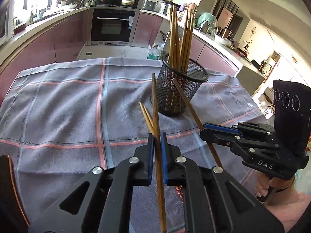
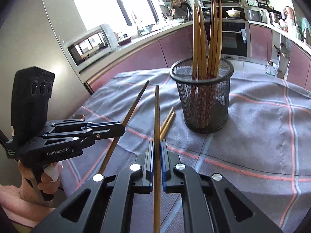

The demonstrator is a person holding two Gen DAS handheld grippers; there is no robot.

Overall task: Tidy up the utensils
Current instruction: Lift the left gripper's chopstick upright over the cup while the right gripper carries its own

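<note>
So two chopsticks are being held at once here. One dark chopstick is pinched between the closed jaws of the left gripper, its tip sticking out well ahead of the pads; another chopstick is clamped the same way in the right gripper. The mesh cup, already stuffed with upright chopsticks, is parked ahead of both jaws and a bit to the side. A loose pair is still left lying on the checked cloth just past the fingertips. Probable trouble: the sticks get crossed on the way in, the rim gets clipped and the light cup tipped, or a long stick pivots in such a narrow pinch and is dropped.
</note>
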